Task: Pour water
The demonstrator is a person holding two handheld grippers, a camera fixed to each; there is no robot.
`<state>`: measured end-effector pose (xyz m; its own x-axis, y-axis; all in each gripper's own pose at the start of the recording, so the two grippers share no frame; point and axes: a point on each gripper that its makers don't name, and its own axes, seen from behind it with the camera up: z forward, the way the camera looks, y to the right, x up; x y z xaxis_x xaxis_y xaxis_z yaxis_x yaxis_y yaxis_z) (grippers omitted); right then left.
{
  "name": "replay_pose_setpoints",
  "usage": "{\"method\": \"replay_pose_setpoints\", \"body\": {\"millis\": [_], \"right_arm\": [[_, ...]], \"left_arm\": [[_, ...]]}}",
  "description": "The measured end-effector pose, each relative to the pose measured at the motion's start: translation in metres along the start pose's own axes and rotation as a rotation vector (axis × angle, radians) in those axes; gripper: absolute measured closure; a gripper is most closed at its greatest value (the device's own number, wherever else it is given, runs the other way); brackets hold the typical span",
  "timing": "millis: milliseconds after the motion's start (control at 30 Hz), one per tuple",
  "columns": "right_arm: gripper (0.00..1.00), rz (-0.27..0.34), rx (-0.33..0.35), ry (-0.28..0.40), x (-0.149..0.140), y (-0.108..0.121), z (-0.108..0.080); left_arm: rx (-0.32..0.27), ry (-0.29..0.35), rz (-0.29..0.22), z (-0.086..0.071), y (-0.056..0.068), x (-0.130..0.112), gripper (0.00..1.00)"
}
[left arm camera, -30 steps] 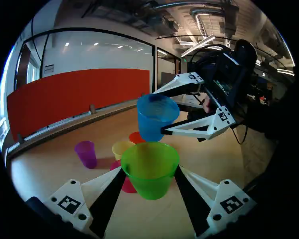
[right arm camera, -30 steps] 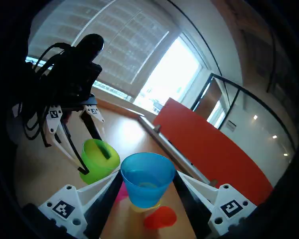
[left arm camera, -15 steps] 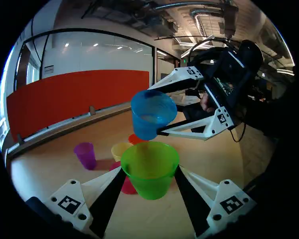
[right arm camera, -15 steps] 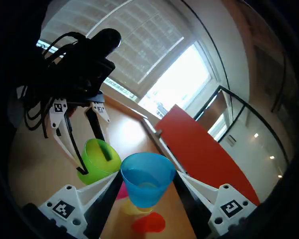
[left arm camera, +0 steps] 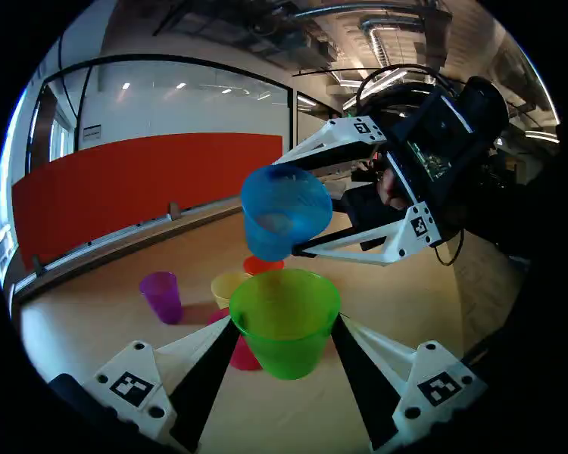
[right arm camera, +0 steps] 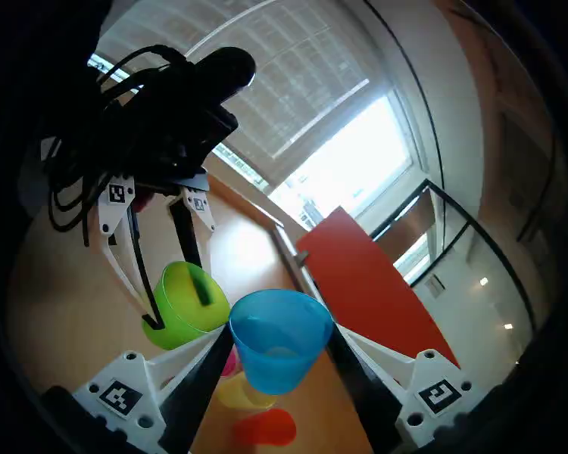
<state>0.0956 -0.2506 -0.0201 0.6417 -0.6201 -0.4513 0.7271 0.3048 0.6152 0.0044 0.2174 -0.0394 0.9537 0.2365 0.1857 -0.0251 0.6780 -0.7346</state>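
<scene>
Clamping green cup (left arm camera: 285, 325): left hand-held gripper (left arm camera: 284, 321); right hand-held gripper (right arm camera: 281, 333), blue cup (left arm camera: 284, 213) (tilted).

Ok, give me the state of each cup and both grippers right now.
blue cup: held aloft, tipped toward the green cup, no stream visible.
green cup: held upright, looks empty.
right gripper: shut on blue cup.
left gripper: shut on green cup.
purple cup: upright on the table.
yellow cup: upright on table.
orange cup: on table, partly hidden.
pink cup: mostly hidden behind green cup.
</scene>
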Motion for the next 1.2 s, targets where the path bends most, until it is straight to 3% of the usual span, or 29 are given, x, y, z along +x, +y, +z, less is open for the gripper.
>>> {"method": "replay_pose_setpoints", "body": {"millis": [367, 1200], "right_arm": [[0.09, -0.094, -0.002, 0.006, 0.009, 0.003, 0.005], [0.09, -0.243, 0.003, -0.001, 0.014, 0.011, 0.013]], "left_arm": [[-0.001, 0.008, -0.003, 0.000, 0.000, 0.002, 0.15], [-0.001, 0.010, -0.005, 0.003, 0.000, 0.004, 0.15]]}}
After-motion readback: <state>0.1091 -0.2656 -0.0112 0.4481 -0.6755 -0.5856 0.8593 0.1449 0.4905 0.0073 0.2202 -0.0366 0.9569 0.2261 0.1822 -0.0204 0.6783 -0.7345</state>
